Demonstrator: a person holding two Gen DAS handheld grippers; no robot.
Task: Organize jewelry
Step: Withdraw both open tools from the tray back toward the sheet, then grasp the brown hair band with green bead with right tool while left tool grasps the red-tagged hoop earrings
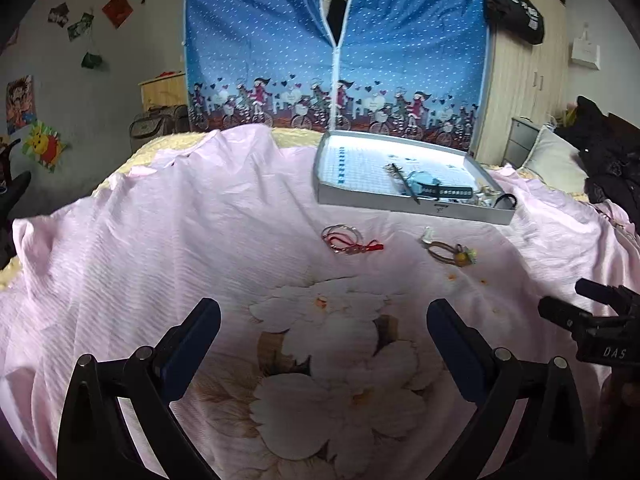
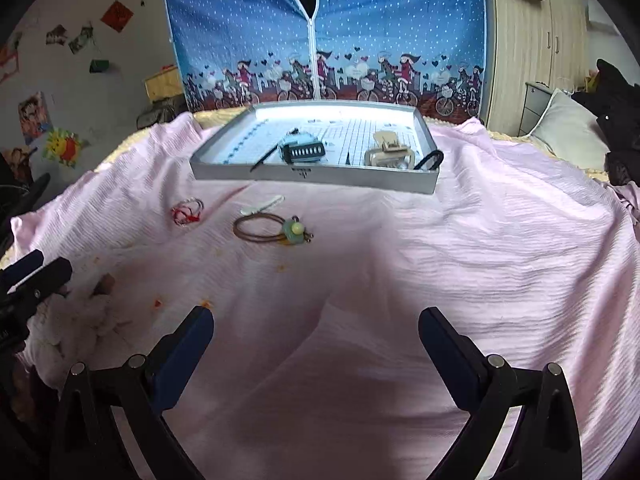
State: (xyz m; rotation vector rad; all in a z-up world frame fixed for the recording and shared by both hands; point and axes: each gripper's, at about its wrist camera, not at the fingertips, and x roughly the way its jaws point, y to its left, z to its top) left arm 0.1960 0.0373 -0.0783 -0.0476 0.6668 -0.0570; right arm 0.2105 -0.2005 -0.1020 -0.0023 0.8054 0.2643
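A shallow grey tray (image 1: 400, 204) (image 2: 304, 176) lies on the pink bed sheet and holds a blue hair clip (image 2: 302, 148), a thin dark pin (image 1: 406, 188), a beige claw clip (image 2: 390, 152) and a black hair tie (image 2: 430, 160). In front of it on the sheet lie a red-string bracelet with rings (image 1: 346, 240) (image 2: 187, 210), a small white clip (image 2: 262, 205) and a brown hair tie with a green bead (image 1: 452, 252) (image 2: 276, 230). My left gripper (image 1: 324, 320) and right gripper (image 2: 316, 328) both hover open and empty over the sheet, well short of these items.
The bed's pink sheet (image 2: 480, 260) carries a large flower print (image 1: 332, 360). A blue zipped fabric wardrobe (image 1: 336, 60) stands behind the bed, wooden cupboards (image 2: 532, 40) to the right. A pillow (image 1: 556, 160) and dark clothes (image 2: 620, 112) sit at the bed's right end.
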